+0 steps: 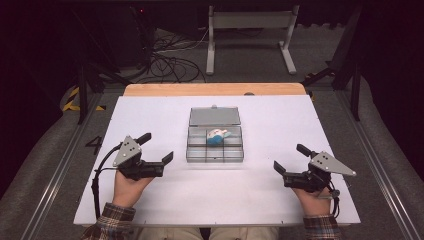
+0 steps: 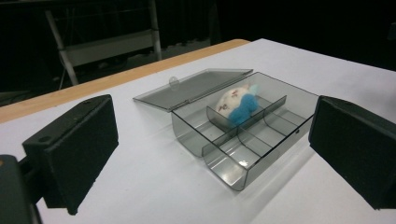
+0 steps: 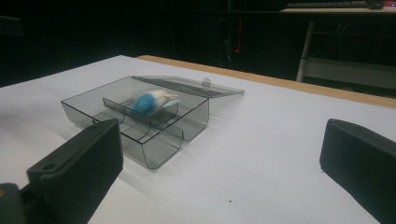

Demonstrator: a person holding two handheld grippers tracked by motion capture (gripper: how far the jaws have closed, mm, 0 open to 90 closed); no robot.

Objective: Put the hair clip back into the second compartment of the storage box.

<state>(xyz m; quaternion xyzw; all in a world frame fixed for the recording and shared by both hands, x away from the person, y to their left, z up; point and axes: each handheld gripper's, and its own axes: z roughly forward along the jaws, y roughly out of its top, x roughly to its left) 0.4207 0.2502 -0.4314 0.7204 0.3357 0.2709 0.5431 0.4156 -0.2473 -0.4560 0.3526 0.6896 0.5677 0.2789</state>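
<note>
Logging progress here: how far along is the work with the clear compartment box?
Done: the clear grey plastic compartment box lies open, lid folded back, with a small white-and-blue plush toy in a far-row compartment. In hand: nothing; left gripper and right gripper are open and apart from the box. Left, probably: shutting the lid.

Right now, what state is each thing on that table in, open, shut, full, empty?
Clear box: open, upright on the table.
Lid: swung back, lying flat behind the box.
Blue-and-white toy: lying in a far-row compartment.
Other compartments: look empty.
Left tongs: open, holding nothing.
Right tongs: open, holding nothing.
</note>
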